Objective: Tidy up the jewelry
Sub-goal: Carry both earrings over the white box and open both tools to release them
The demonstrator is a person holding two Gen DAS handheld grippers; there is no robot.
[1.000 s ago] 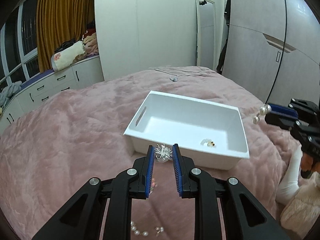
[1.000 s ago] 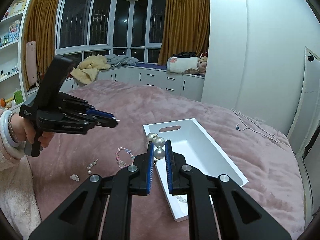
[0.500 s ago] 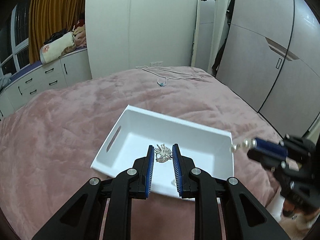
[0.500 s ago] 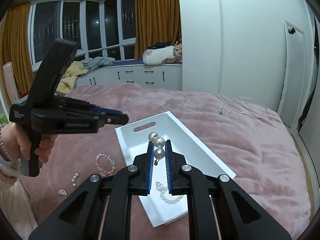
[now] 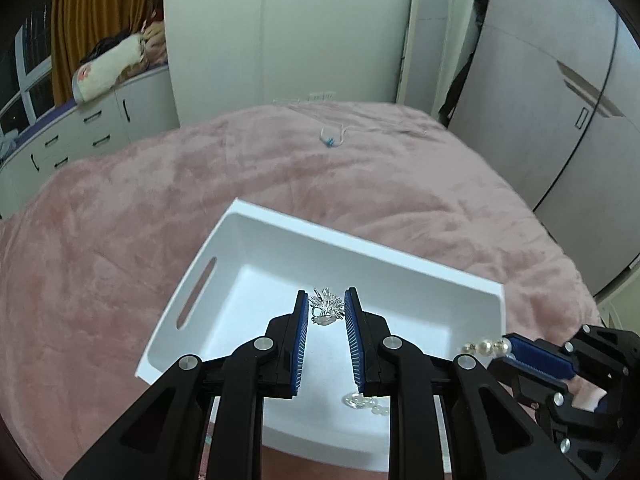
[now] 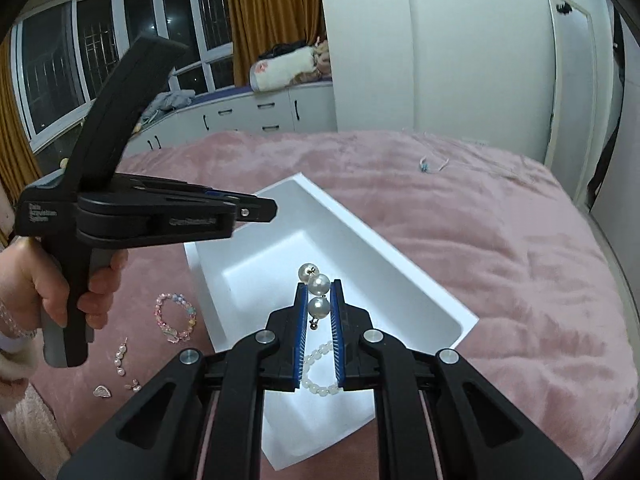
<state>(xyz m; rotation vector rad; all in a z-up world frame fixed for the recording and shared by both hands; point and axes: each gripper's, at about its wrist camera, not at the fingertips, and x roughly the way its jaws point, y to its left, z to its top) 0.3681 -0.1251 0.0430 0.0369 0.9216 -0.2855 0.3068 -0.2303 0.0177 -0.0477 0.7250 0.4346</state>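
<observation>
White tray [image 5: 404, 268]: open-topped, slot handle in one short wall, lying on the pink bedspread [image 5: 120, 240]; holds a pearl bracelet [image 6: 318, 376] on its floor at the near end

Left gripper [image 5: 326, 306]: above the tray, fingers narrow, clamped on a silver spray brooch [image 5: 327, 307] at the tips; in the right wrist view it hangs to the left over the tray's far corner, gripped by a hand [image 6: 48, 280]

Right gripper [image 6: 319, 300]: above the tray's middle, fingers almost together, pinching a pearl drop earring [image 6: 319, 294], two large pearls between the pads and a smaller one past the tips; in the left wrist view it enters low right with the pearls pointing at the tray's near right edge

Loose on the bedspread, left of the tray, right wrist view:
- pastel bead bracelet [image 6: 176, 317], just beside the tray wall
- small pearl drop earring [image 6: 120, 354], nearer
- silver heart charm [image 6: 102, 391], nearest
- small stud piece [image 6: 134, 385], beside the charm, too small to tell further

Far side of the bedspread: thin chain necklace with blue pendant [image 5: 330, 138], well apart from the tray

Surroundings: white drawer units [image 6: 256, 112] under windows, mustard curtains [image 6: 272, 16], wardrobe doors [image 5: 560, 92]; nothing lies between either gripper and the tray's open top
</observation>
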